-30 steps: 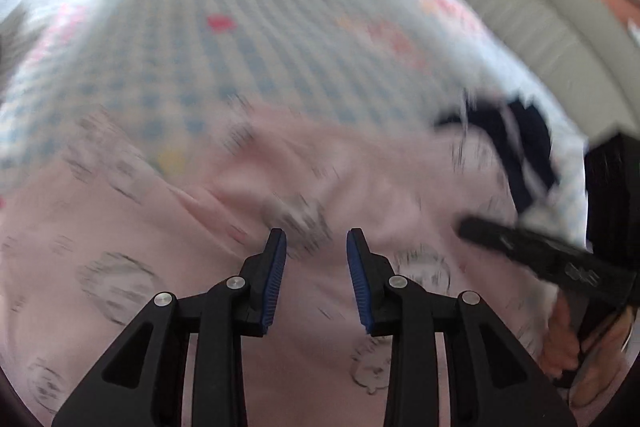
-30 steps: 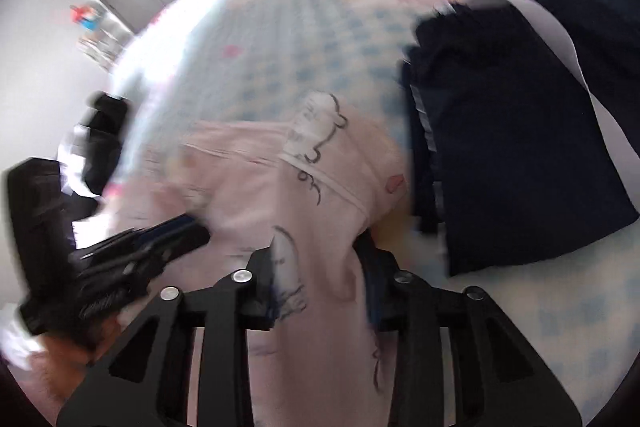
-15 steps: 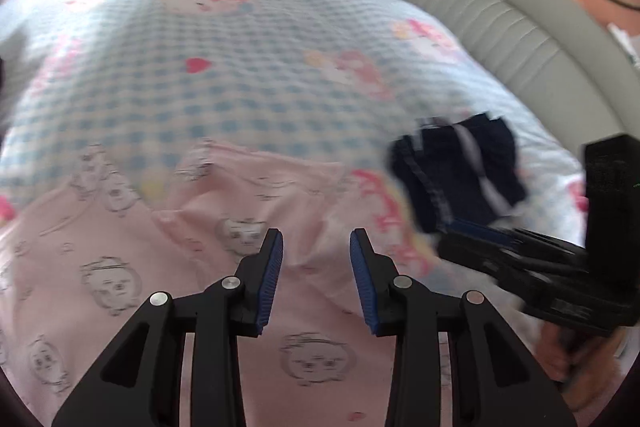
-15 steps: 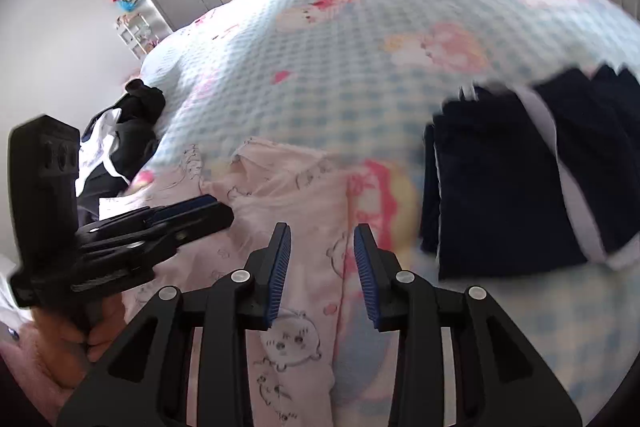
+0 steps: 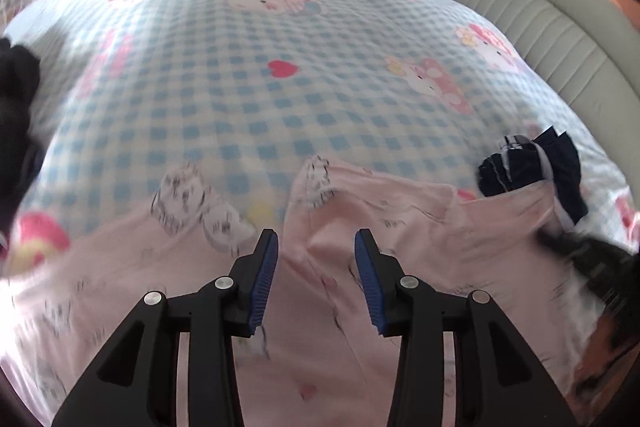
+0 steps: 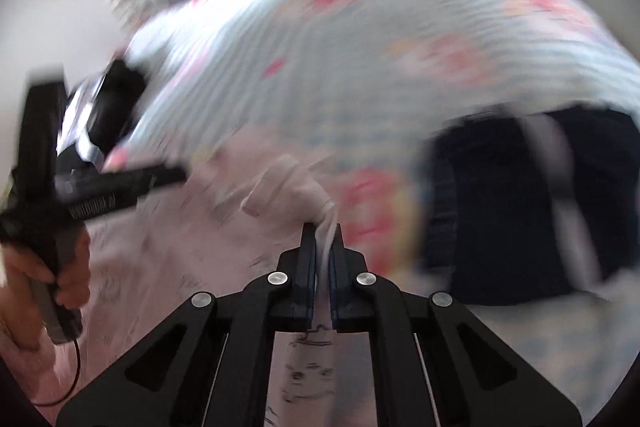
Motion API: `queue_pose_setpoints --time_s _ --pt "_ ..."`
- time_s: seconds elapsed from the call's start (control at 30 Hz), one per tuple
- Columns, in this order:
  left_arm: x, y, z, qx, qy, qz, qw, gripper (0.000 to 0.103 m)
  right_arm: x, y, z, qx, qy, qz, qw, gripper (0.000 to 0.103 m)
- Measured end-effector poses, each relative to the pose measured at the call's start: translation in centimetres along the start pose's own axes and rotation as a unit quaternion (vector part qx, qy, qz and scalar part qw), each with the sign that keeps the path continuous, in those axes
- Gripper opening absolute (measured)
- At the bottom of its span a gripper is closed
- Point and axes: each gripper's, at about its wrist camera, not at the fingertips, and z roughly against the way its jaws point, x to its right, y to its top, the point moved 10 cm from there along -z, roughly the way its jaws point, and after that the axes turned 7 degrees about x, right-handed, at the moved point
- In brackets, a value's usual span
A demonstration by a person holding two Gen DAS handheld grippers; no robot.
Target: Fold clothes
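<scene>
Garment: pink top (image 5: 420, 227) lies rumpled on the checked bedspread (image 5: 304, 87), near edge of the bed, just beside a dark folded pile (image 6: 512, 211).
Right gripper (image 6: 322, 239): fingers pressed together, pinching a fold of the pink top's edge; cloth runs down between the pads.
Left gripper (image 5: 316, 267): jaws opening, spread over a ridge of pink fabric, pads not pressing on it.
Step in hand: by my reading, getting a second hold so the top can be lifted and laid flat.
How to do it well: left should drop onto the ridge ahead of it and bite one layer only, well apart from the right's pinch.
Tension: draw the two holds apart until the cloth is taut, not stretched.
Watch: the dark pile sits close on the right; swing wide of it.
Blur: right view is smeared, so which edge is pinched I cannot tell.
</scene>
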Motion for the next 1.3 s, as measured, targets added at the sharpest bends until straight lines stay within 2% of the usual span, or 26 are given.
queue_pose_setpoints --time_s 0.07,0.13,0.23,0.27,0.3,0.37,0.4,0.43,0.5,0.6,0.67,0.7,0.77,0.83,0.87,0.9,0.97,1.03,1.1,1.17,1.2,1.23,1.27,1.3 --pt "0.0 0.0 -1.3 -0.011 -0.008 0.012 0.9998 0.05 3.7 0.0 0.2 0.0 -0.037 -0.032 0.999 0.004" --pt "0.1 -0.2 -2.6 -0.023 -0.017 0.024 0.9993 0.05 5.8 -0.9 -0.1 -0.012 -0.031 -0.08 0.996 0.004" --pt "0.5 0.1 -4.3 -0.035 -0.022 0.019 0.999 0.053 6.6 -1.2 0.4 -0.003 -0.044 -0.085 0.995 0.004" --pt "0.7 0.3 -4.9 -0.045 -0.031 0.023 0.9982 0.054 6.4 -1.5 0.2 -0.008 -0.031 -0.09 0.995 0.008" --pt "0.8 0.4 -5.4 -0.055 -0.038 0.027 0.9974 0.054 5.9 -1.8 -0.1 -0.021 -0.005 -0.1 0.995 0.027" --pt "1.3 0.5 -6.0 -0.067 -0.046 0.027 0.9963 0.045 4.8 -2.4 -0.5 -0.041 0.044 -0.118 0.991 0.055" --pt "1.6 0.7 -6.0 -0.066 -0.046 0.017 0.9966 0.029 4.3 -2.5 -0.6 -0.044 0.055 -0.116 0.991 0.055" --pt "2.0 0.9 -5.8 -0.061 -0.044 0.006 0.9971 0.013 3.8 -2.7 -0.8 -0.044 0.052 -0.101 0.993 0.053" --pt "2.4 1.7 -5.1 -0.038 -0.031 -0.021 0.9986 0.009 4.0 -2.7 -1.0 -0.039 0.019 -0.072 0.996 0.002" --pt "1.9 3.0 -4.1 -0.014 -0.017 -0.035 0.9991 0.008 5.1 -2.1 -0.4 -0.02 -0.013 -0.066 0.998 0.001" --pt "1.4 3.7 -4.1 -0.008 -0.014 -0.034 0.9993 0.008 7.6 -1.0 1.0 0.007 -0.062 -0.064 0.996 0.0" --pt "1.3 3.9 -4.3 -0.008 -0.018 -0.034 0.9992 0.008 8.8 -0.7 1.4 0.014 -0.079 -0.068 0.994 0.0" --pt "2.0 3.5 -5.3 -0.022 -0.05 -0.032 0.998 0.009 11.2 -0.4 2.1 0.02 -0.095 -0.092 0.991 0.0" --pt "2.4 2.7 -6.2 -0.037 -0.046 -0.034 0.9976 0.01 11.4 -0.4 2.5 0.013 -0.058 -0.117 0.991 0.004" --pt "2.5 2.4 -6.2 -0.036 -0.044 -0.035 0.9977 0.011 10.5 -0.4 2.6 0.012 -0.028 -0.122 0.992 0.011" --pt "2.6 2.3 -6.1 -0.033 -0.045 -0.033 0.9979 0.013 9.1 -0.3 2.8 0.012 0.005 -0.122 0.992 0.027" --pt "2.5 2.2 -5.8 -0.03 -0.05 -0.02 0.9981 0.015 6.6 -0.3 2.9 0.009 0.056 -0.113 0.992 0.049" --pt "2.4 1.9 -5.7 -0.029 -0.051 -0.011 0.9982 0.017 5.0 -0.6 1.8 -0.007 0.058 -0.085 0.995 0.057" --pt "2.5 1.6 -5.7 -0.031 -0.049 -0.01 0.9983 0.019 4.2 -1.0 0.1 -0.03 0.036 -0.061 0.997 0.059" --pt "2.7 1.5 -5.6 -0.032 -0.049 -0.014 0.9982 0.02 3.5 -1.3 -1.5 -0.043 0.035 -0.048 0.997 0.06" --pt "2.7 1.5 -5.6 -0.031 -0.049 -0.018 0.9982 0.021 3.5 -1.2 -1.8 -0.043 0.027 -0.042 0.998 0.054" --pt "2.7 1.6 -5.4 -0.026 -0.046 -0.022 0.9984 0.021 3.7 -1.1 -1.9 -0.04 0.015 -0.036 0.998 0.04" --pt "2.7 1.9 -5.2 -0.017 -0.042 -0.026 0.9986 0.02 3.9 -1.0 -2.0 -0.036 0.002 -0.031 0.999 0.005" --pt "2.7 2.3 -4.9 -0.006 -0.04 -0.031 0.9987 0.014 4.2 -0.9 -2.0 -0.033 -0.01 -0.026 0.999 0.005"
